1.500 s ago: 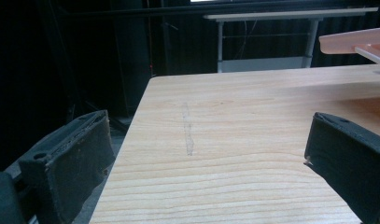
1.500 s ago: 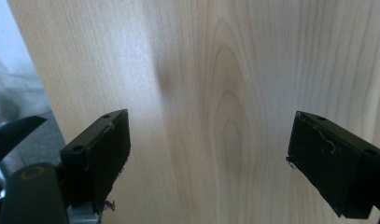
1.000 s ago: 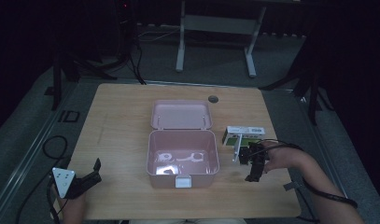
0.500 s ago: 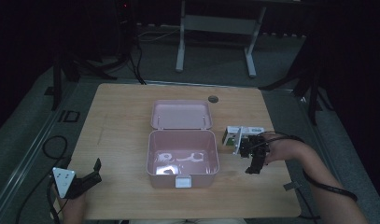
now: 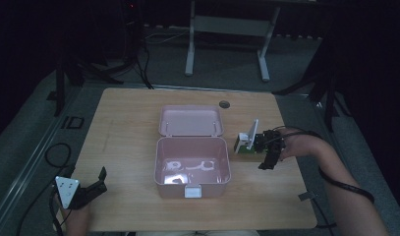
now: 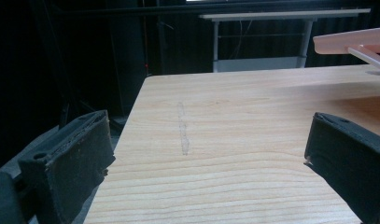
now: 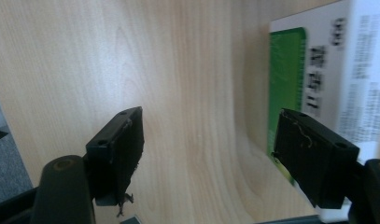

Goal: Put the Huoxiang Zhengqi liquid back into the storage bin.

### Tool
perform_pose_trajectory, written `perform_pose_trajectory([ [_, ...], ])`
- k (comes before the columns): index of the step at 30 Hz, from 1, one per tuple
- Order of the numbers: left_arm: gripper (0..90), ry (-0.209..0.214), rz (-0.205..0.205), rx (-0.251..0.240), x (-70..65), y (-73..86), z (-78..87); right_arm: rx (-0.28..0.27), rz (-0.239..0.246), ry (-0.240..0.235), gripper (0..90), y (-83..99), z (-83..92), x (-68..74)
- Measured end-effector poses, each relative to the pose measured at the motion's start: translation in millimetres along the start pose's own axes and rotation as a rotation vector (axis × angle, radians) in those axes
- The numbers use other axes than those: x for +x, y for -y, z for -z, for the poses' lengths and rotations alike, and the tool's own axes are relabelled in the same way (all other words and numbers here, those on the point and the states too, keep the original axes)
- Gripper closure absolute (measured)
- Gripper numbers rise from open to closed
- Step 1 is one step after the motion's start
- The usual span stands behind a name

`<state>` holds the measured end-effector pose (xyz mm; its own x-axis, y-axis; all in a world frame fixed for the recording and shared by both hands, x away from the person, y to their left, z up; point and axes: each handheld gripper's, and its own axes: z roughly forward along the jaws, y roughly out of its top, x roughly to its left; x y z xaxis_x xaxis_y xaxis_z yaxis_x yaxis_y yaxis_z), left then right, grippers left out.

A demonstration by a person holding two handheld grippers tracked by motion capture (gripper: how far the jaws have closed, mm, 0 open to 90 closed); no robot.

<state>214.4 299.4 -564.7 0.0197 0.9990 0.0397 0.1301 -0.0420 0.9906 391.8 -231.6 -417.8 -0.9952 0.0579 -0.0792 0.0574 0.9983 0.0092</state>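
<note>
An open pink box [image 5: 191, 189] stands mid-table with its lid [image 5: 190, 120] laid back; pale shapes lie inside, too dim to name. A white and green carton [image 5: 247, 139] stands tipped up on edge to its right. My right gripper [image 5: 262, 153] is beside the carton, and its jaws have just been closing. In the right gripper view the right gripper [image 7: 206, 154] has bare wood between its jaws, and the carton [image 7: 318, 70] lies outside the right-hand jaw. My left gripper [image 5: 100, 181] rests open near the front left corner, with the left gripper [image 6: 206, 154] holding nothing.
The pink lid's edge [image 6: 351, 39] shows far right in the left gripper view. A round cable hole [image 5: 223, 104] sits near the table's back edge. A small grey tab [image 5: 305, 196] lies at the right front. Cables [image 5: 57, 155] run on the floor at left.
The carton, flat on the table before, now stands tipped up on its edge. My right hand has risen and shifted slightly. The left gripper has not moved.
</note>
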Motion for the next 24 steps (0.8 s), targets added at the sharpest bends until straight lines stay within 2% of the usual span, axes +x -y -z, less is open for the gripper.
perform_pose_trajectory([
  [6,1.0,-0.002,0.001,-0.001,0.0,0.0,0.1,0.002,0.020,0.038,25.2,-1.1,8.3,-13.6],
  [12,1.1,0.002,0.003,0.001,0.2,0.0,0.0,0.015,0.013,0.053,30.4,-2.7,11.6,-32.4],
  [17,1.0,0.005,0.005,-0.002,0.3,0.1,0.1,0.022,0.006,0.063,31.3,-3.3,10.1,-45.1],
  [24,1.0,0.008,0.010,-0.001,0.6,0.1,0.2,0.036,0.015,0.061,37.5,-4.0,2.6,-59.2],
])
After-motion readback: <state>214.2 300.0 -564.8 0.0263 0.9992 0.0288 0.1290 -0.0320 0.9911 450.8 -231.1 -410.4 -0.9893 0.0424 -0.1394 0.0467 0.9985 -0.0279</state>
